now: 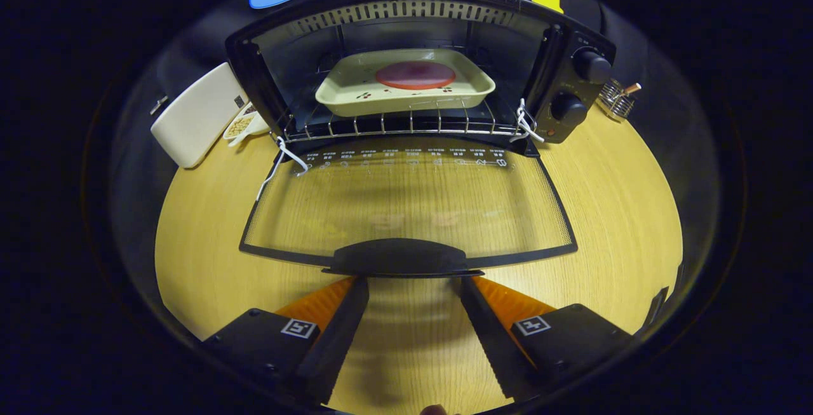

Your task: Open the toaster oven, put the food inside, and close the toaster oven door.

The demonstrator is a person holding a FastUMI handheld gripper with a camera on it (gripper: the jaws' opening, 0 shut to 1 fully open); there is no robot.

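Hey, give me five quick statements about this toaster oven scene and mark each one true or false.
1. The toaster oven door is folded down open. True.
2. The tray sits on the table in front of the oven. False: it rests on the wire rack inside the oven.
3. The gripper is open, its fingers just short of the door handle. True.
4. The tray is empty. False: a round pinkish slice of food lies in it.
5. The two control knobs are on the side of the oven next to the white container. False: the white container stands on the opposite side.
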